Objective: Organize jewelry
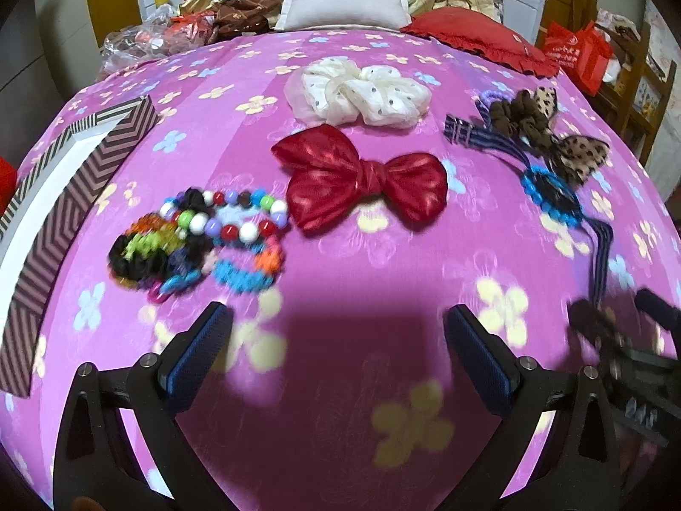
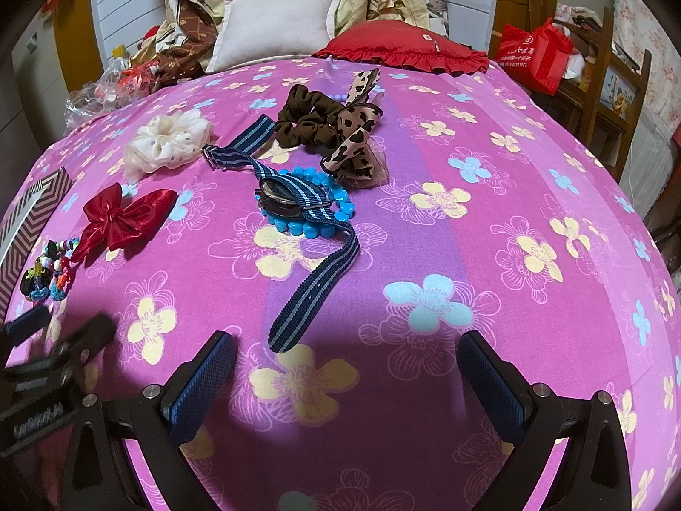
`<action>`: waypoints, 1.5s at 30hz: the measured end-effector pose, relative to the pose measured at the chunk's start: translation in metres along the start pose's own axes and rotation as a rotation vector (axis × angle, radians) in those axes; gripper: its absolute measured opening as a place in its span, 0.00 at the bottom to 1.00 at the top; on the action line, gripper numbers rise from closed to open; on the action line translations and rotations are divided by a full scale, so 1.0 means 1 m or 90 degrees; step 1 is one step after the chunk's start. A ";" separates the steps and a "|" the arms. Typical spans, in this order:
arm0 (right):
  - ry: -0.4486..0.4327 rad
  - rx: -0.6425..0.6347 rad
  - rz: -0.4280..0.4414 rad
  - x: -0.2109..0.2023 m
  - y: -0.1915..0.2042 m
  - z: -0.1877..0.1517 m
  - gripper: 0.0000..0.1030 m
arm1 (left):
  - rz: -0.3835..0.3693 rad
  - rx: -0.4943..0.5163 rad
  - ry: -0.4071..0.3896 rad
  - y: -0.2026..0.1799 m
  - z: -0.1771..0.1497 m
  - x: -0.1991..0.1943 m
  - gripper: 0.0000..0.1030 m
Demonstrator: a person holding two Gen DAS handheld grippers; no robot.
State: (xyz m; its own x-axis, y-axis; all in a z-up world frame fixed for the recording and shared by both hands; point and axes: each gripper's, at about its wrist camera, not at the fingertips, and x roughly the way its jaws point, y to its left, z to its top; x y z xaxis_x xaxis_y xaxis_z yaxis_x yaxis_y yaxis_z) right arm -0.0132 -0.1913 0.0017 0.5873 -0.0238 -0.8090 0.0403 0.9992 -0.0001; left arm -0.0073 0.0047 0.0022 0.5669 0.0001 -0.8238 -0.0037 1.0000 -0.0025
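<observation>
Your left gripper (image 1: 336, 328) and right gripper (image 2: 347, 353) both gape, empty, over the bed (image 2: 532, 162). Striped watch (image 2: 289, 200) at 12 of right; bead bracelets (image 1: 200, 238) at 11 of left.

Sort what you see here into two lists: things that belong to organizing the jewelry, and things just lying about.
Belongs: bead bracelets, red bow, cream scrunchie, striped watch, brown scrunchie, striped box.

Lying about: white pillow, red cushion, red bag.
</observation>
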 end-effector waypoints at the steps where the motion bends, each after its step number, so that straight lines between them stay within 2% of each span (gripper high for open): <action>1: 0.000 0.000 0.000 0.000 0.000 0.000 1.00 | -0.003 0.001 0.005 0.003 -0.004 -0.006 0.94; 4: 0.000 -0.001 0.000 0.002 0.000 0.000 1.00 | -0.015 -0.011 -0.009 0.017 -0.022 -0.028 0.94; 11: 0.011 -0.014 0.011 0.003 -0.002 0.001 1.00 | 0.029 -0.043 -0.050 0.063 -0.048 -0.073 0.94; 15: 0.012 -0.009 0.006 -0.005 0.005 -0.010 1.00 | 0.041 -0.068 -0.069 0.086 -0.056 -0.091 0.94; 19: 0.013 0.005 -0.003 -0.017 0.011 -0.026 1.00 | 0.047 -0.066 -0.071 0.099 -0.064 -0.100 0.93; 23: -0.005 0.042 -0.031 -0.034 0.015 -0.043 0.79 | 0.048 -0.071 -0.068 0.108 -0.073 -0.104 0.93; 25: -0.012 0.059 -0.036 -0.041 0.017 -0.050 0.72 | 0.043 -0.076 -0.066 0.114 -0.075 -0.105 0.88; 27: -0.013 0.074 -0.025 -0.049 0.021 -0.057 0.62 | 0.037 -0.082 -0.059 0.119 -0.078 -0.106 0.82; 31: 0.022 0.085 0.014 -0.061 0.030 -0.061 0.55 | 0.027 -0.104 -0.055 0.131 -0.084 -0.112 0.78; 35: 0.035 0.043 0.046 -0.079 0.047 -0.062 0.55 | 0.016 -0.118 -0.070 0.141 -0.086 -0.126 0.78; 39: -0.023 0.006 0.051 -0.111 0.066 -0.057 0.55 | 0.018 -0.116 -0.099 0.152 -0.086 -0.148 0.78; 40: -0.035 -0.007 0.055 -0.117 0.072 -0.055 0.57 | 0.025 -0.117 -0.115 0.158 -0.085 -0.158 0.78; 42: -0.047 -0.039 0.079 -0.127 0.085 -0.049 0.79 | 0.032 -0.123 -0.131 0.166 -0.080 -0.167 0.78; 45: -0.027 -0.074 0.089 -0.125 0.099 -0.043 0.81 | 0.021 -0.150 -0.150 0.178 -0.056 -0.173 0.78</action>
State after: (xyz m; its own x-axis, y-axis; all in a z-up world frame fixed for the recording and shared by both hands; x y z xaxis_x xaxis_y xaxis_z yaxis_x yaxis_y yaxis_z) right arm -0.1174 -0.0877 0.0776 0.6146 0.1164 -0.7802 -0.1359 0.9899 0.0406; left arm -0.1525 0.1821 0.1123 0.7377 0.0601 -0.6724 -0.1998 0.9709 -0.1323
